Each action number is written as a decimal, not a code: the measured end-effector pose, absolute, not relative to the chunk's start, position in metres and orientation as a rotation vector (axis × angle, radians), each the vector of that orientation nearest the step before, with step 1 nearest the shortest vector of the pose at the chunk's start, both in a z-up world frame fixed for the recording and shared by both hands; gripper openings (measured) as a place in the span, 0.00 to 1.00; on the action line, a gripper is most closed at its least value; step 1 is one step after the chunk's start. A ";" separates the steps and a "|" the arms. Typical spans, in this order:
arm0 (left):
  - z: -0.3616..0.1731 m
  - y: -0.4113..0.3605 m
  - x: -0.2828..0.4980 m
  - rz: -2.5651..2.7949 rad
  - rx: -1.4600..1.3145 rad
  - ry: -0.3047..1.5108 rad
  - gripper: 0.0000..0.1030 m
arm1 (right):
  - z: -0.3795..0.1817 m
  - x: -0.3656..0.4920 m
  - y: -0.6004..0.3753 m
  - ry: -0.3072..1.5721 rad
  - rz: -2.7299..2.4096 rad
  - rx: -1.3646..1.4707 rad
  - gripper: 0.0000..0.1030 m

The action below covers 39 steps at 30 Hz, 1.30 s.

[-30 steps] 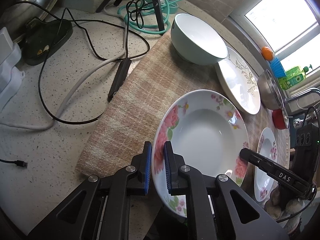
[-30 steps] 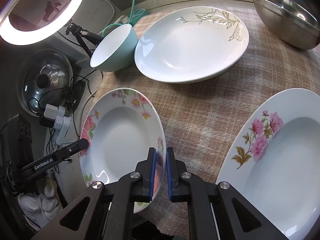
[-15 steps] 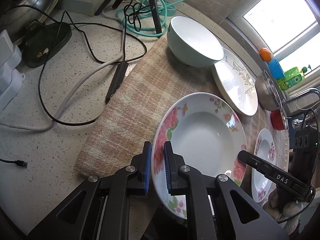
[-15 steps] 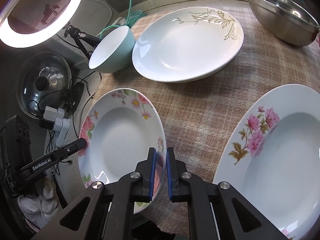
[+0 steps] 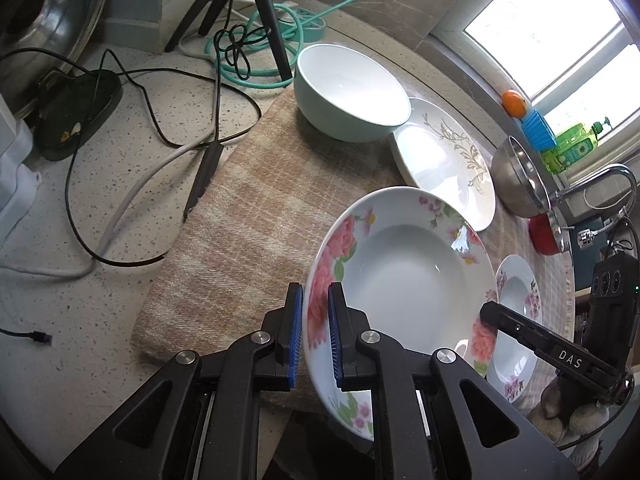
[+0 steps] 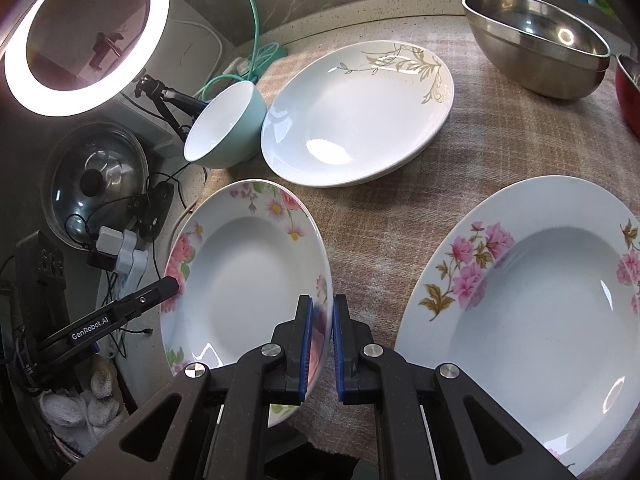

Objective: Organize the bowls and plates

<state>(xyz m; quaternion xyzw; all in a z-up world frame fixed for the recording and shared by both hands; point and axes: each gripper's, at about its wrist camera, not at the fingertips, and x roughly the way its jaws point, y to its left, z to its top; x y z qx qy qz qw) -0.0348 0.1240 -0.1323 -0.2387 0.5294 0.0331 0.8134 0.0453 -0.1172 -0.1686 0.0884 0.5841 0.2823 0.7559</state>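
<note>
- Left wrist view: a speckled stone counter is being half covered by a checked cloth, with a bright window behind it. Loose black cables and a tripod are being left lying past the cloth's edge.
- The rose plate is being pinched at its near rim by the left gripper, jaws nearly closed on it, while the right gripper is clamping the far rim.
- Right wrist view: the same rim is being squeezed by the right gripper. A ring light is glowing up left.
- A mint bowl, a leaf-pattern plate, a steel bowl and a bigger pink-flower plate are being kept on the cloth nearby.
</note>
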 end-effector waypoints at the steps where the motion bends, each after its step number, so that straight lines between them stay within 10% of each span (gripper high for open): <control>1: -0.131 0.122 -0.034 0.065 -0.506 1.128 0.10 | -0.167 0.045 -0.121 1.269 0.613 0.197 0.09; 39: -0.120 -0.018 0.015 -0.187 -0.376 1.152 0.10 | -0.153 0.032 -0.276 1.201 0.376 0.346 0.09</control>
